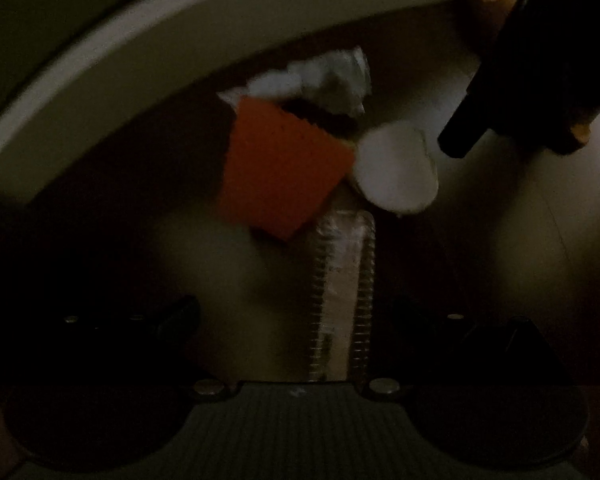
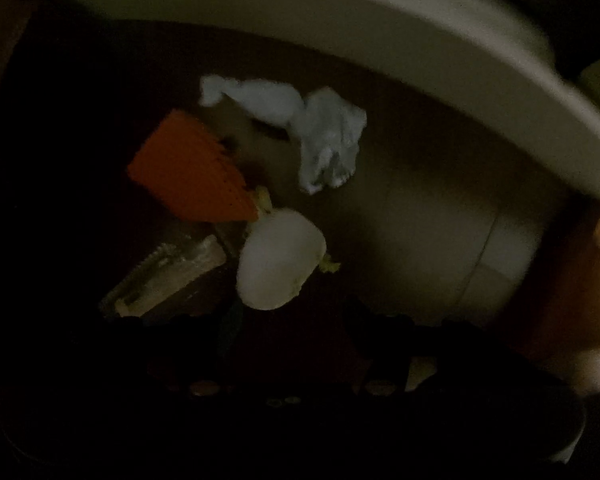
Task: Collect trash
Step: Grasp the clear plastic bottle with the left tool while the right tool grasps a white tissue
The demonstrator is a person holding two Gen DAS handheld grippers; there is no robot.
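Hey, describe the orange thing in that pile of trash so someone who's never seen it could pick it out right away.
Find the broad pale curved rim arching over the dark scene; below it lies a small cluster of trash. In that cluster, the orange piece sits just under the crumpled white tissue, beside a smooth white rounded object, above a clear ridged plastic item. It alone is flat, angular and vivid orange.

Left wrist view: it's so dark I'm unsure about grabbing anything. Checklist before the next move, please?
1. Trash in view: orange piece, white cup, crumpled tissue, clear ribbed bottle: ok.
2. Lighting and sharpness: dim, blurred: not ok.
3. Left tool open: cannot tell.
4. Right tool close beside the cup, may collide: not ok.
5. Bottle free: orange piece overlaps it: not ok.
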